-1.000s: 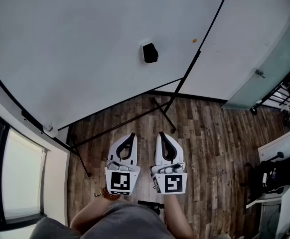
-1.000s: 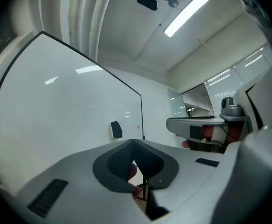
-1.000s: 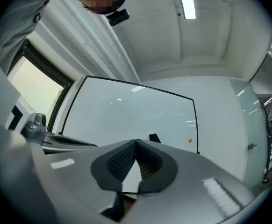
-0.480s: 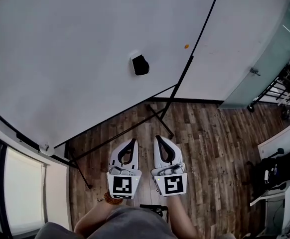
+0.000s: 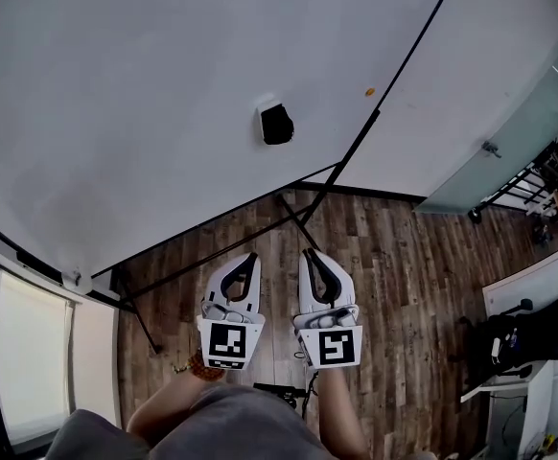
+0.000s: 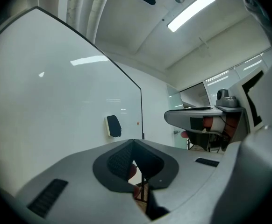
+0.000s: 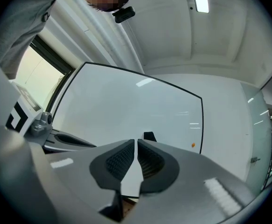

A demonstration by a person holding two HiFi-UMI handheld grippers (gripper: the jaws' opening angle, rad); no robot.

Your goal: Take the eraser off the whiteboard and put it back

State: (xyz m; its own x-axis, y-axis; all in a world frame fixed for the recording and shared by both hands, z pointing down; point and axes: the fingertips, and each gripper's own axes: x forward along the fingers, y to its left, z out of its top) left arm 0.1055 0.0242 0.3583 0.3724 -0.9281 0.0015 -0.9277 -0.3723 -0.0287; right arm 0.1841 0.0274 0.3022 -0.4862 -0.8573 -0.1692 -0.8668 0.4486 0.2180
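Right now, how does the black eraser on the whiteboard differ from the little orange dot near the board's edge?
The eraser is black and blocky, while the orange dot is a tiny round spot. The eraser is far larger than the dot. The dot sits close to the board's black frame, and the eraser sits further in. Both are on the whiteboard.

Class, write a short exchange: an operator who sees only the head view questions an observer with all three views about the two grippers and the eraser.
Operator: The eraser sits on the whiteboard. Is the left gripper shut?
Observer: Yes; its own view shows the fingers meeting at the tips, nothing between.
Operator: The right gripper?
Observer: Its fingers have just been opening: a slim gap, empty.
Operator: Is it aimed at the eraser?
Observer: Nearly; in the right gripper view the eraser peeks just above the fingertips.
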